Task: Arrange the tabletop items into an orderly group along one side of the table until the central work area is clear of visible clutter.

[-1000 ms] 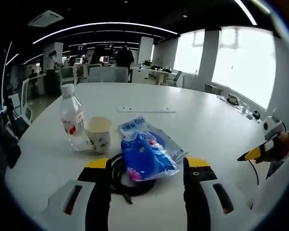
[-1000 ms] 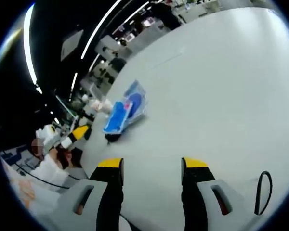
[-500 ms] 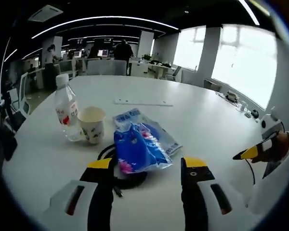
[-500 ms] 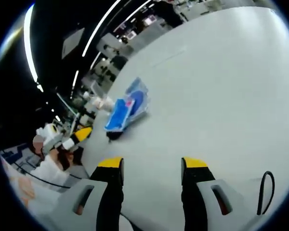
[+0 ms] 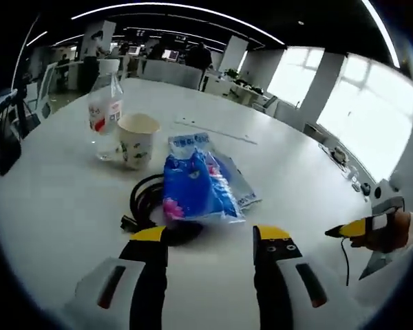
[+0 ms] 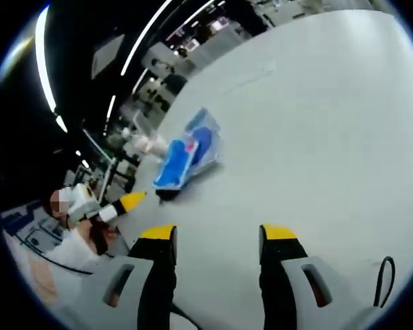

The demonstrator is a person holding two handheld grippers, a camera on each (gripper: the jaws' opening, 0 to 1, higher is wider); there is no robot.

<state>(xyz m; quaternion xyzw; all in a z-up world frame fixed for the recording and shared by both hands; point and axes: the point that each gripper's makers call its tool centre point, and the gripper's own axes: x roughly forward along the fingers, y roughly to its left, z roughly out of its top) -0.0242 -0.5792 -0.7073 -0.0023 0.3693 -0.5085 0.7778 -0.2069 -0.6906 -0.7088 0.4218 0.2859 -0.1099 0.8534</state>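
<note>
A blue plastic packet [image 5: 195, 190] lies on the white round table [image 5: 48, 206], partly over a coiled black cable [image 5: 144, 203]. Behind them stand a paper cup [image 5: 137, 139] and a clear water bottle [image 5: 103, 110]. My left gripper [image 5: 210, 237] is open, low over the table just short of the packet and cable. The right gripper [image 5: 361, 225] comes in at the right edge of the left gripper view. In the right gripper view, my right gripper [image 6: 217, 237] is open over bare table, with the packet [image 6: 186, 155] and the left gripper [image 6: 124, 204] further off.
A thin white strip [image 5: 217, 128] lies farther back on the table. A black cord [image 6: 384, 282] loops at the lower right of the right gripper view. Office desks, chairs and people stand beyond the table, with bright windows on one side.
The left gripper view has lifted and tilted down, so the packet and cable sit clear ahead of the open jaws. The left gripper shows nearer in the right gripper view.
</note>
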